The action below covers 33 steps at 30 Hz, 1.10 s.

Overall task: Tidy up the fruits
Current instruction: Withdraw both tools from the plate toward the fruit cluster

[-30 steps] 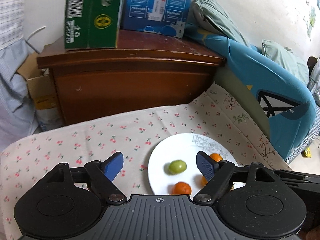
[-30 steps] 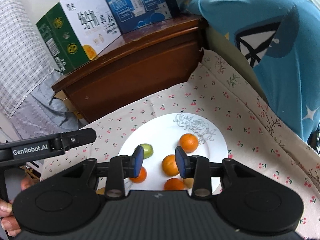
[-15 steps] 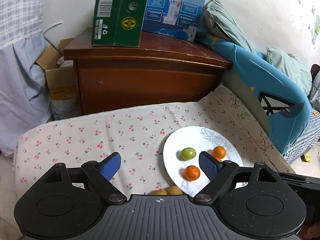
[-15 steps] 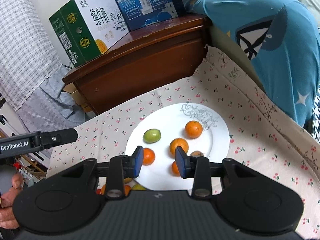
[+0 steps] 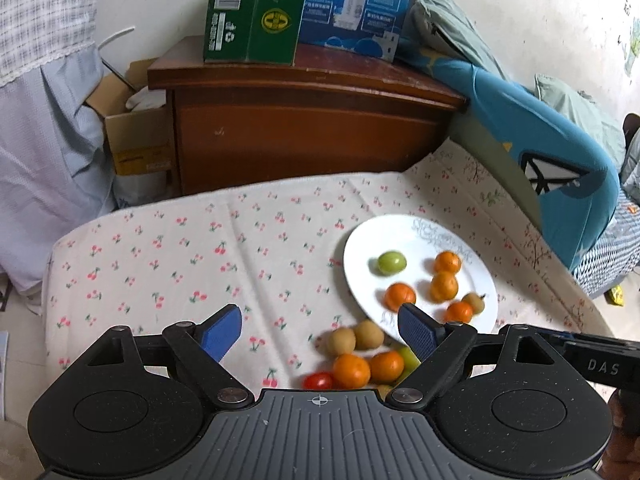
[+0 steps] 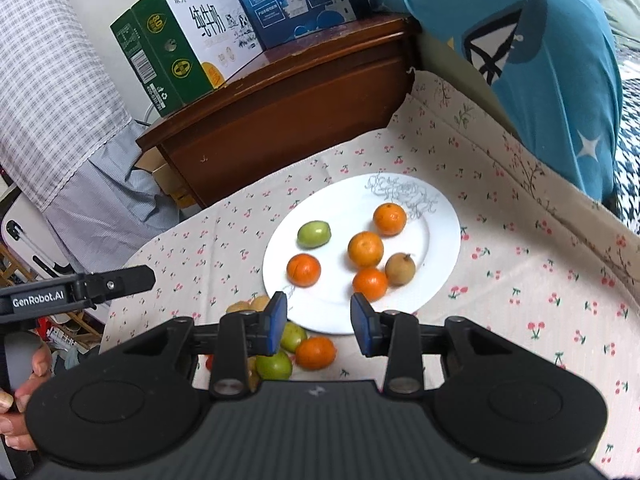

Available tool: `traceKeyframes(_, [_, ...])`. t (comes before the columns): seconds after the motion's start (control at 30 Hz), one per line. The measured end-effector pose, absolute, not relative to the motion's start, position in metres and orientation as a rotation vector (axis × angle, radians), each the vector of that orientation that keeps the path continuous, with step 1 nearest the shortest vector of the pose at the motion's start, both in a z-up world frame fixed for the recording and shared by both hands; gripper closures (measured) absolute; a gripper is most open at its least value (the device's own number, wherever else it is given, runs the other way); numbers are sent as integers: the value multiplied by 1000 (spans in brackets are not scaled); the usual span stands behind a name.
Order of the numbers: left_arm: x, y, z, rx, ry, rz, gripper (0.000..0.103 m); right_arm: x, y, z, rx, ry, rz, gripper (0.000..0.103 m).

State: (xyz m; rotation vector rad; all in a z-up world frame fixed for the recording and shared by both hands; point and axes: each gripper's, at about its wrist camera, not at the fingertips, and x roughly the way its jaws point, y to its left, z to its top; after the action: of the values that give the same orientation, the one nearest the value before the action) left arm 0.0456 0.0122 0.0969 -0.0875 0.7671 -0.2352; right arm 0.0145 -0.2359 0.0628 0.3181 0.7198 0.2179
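Left wrist view: our left gripper (image 5: 320, 330) has just been opening; its jaws stand wide with nothing gripped. Loose fruit (image 5: 360, 356) beside the plate (image 5: 404, 236) is blurred and partly cut off by its body. Our right gripper (image 6: 319, 322) hangs narrowly parted and empty, hiding part of the pile (image 6: 298, 350).
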Motion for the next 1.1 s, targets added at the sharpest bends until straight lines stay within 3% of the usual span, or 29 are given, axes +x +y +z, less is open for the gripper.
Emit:
traceKeyframes(0.87, [19,9,33,31,842,-258,19,25,-218,22,334,831,226,67])
traceKeyframes(1.0, [19,7,29,33,836,-285,21,30,-215,16,336,845,222,67])
traceKeyframes(1.1, [22,7,26,6,841,-295,28,33,-214,13,335,849,220,67])
